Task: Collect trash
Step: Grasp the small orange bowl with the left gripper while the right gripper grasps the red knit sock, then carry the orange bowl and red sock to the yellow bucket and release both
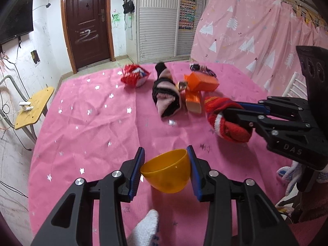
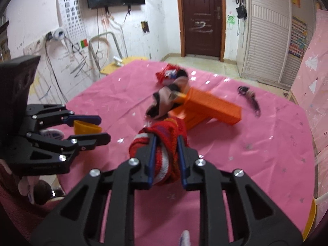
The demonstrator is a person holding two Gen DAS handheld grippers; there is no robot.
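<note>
The right gripper has its fingers pinched on a rolled red sock with white stripes, the blue pads pressing into the bundle from both sides. The sock's long axis runs roughly along the fingers, so most of its bulk pokes out ahead of the tips toward the orange boxes. In the left wrist view the same sock sits low over the pink-clothed surface, just right of the boxes; whether it still rests on the cloth I cannot tell.

The left gripper clamps a small yellow bowl between its fingers, mouth tilted up and away from the camera, just above the cloth. From the right wrist view this bowl lies to the left of the sock and a little nearer the person.

So the coming move probably turns on carrying the sock leftward to the bowl's open mouth. Both items are well apart at present. A red snack wrapper and a pink-and-black sock lie farther back, untouched.
</note>
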